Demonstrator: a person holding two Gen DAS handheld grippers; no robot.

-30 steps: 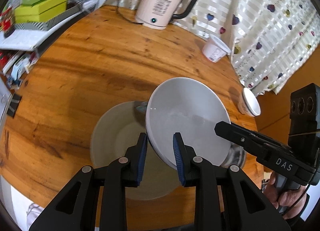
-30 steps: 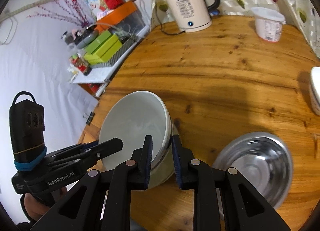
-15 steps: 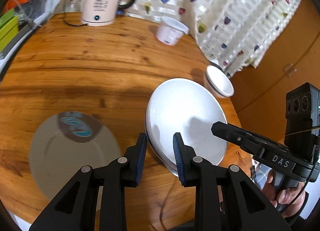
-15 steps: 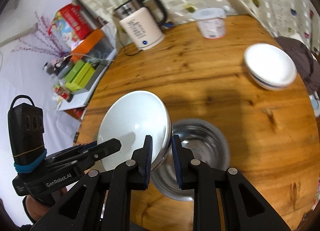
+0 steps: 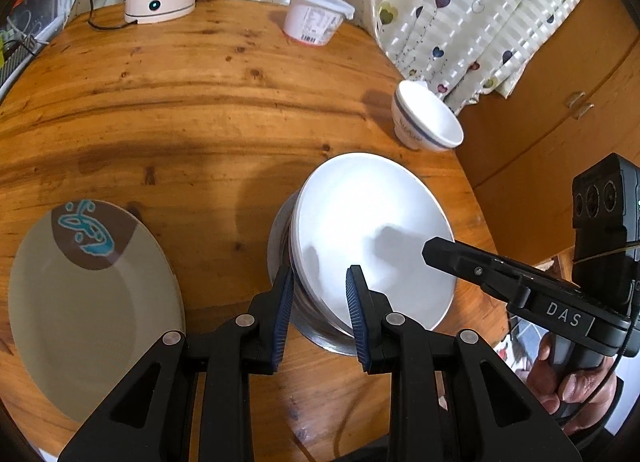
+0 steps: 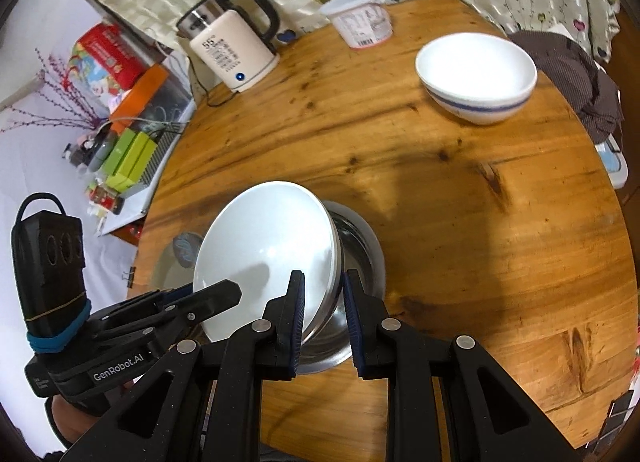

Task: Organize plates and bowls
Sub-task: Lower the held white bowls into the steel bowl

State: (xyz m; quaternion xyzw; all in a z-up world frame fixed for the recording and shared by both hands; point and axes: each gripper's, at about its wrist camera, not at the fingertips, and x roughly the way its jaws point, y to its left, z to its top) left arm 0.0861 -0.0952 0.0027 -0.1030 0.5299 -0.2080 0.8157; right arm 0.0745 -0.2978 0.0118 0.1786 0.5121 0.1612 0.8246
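white bowl (image 5: 372, 238): held tilted over the steel bowl (image 6: 356, 262) on the round wooden table (image 5: 192, 102)
left gripper (image 5: 320, 310): clamped on its near rim
right gripper (image 6: 322, 314): pinching the opposite rim
next, I guess: level it, lower it straight in

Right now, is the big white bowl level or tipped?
Tipped: the white bowl leans over the steel bowl, rim held by both grippers.
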